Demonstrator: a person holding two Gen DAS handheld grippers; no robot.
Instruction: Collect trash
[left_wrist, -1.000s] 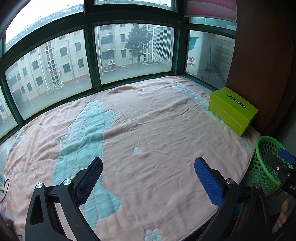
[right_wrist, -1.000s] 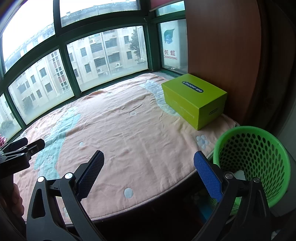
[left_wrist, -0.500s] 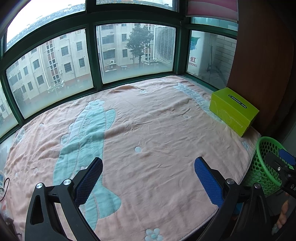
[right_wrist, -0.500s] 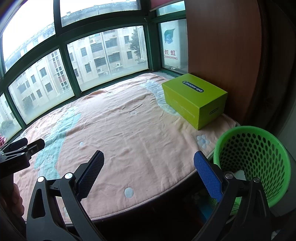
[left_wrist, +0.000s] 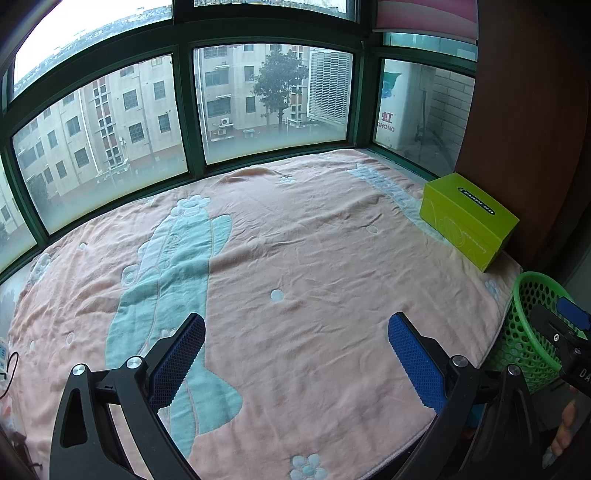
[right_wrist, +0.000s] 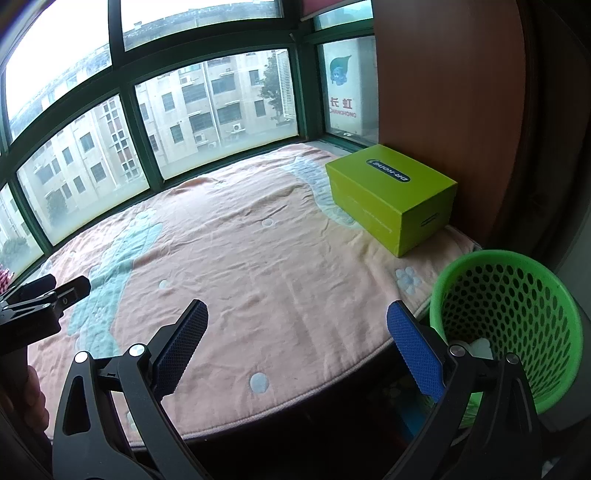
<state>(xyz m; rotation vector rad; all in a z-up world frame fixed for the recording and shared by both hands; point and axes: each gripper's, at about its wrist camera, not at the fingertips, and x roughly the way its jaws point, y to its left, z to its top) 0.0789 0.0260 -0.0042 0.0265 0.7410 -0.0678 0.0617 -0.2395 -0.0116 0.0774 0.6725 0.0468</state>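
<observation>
A green perforated trash basket (right_wrist: 517, 317) stands on the floor beside the platform's right edge; it also shows in the left wrist view (left_wrist: 532, 325). Something white (right_wrist: 480, 347) lies at its bottom. My left gripper (left_wrist: 295, 354) is open and empty above the pink blanket (left_wrist: 314, 266). My right gripper (right_wrist: 295, 347) is open and empty over the blanket's front edge, just left of the basket. No loose trash shows on the blanket.
A lime green box (right_wrist: 391, 195) sits on the blanket at the right against a brown wooden panel (right_wrist: 443, 92); it also shows in the left wrist view (left_wrist: 469, 218). Green-framed bay windows (left_wrist: 184, 122) ring the far side. A white cable (left_wrist: 7, 369) lies at the left edge.
Both grippers stay open. The left view has shifted slightly; the green box and basket sit a little further right and lower. The right view is unchanged.
</observation>
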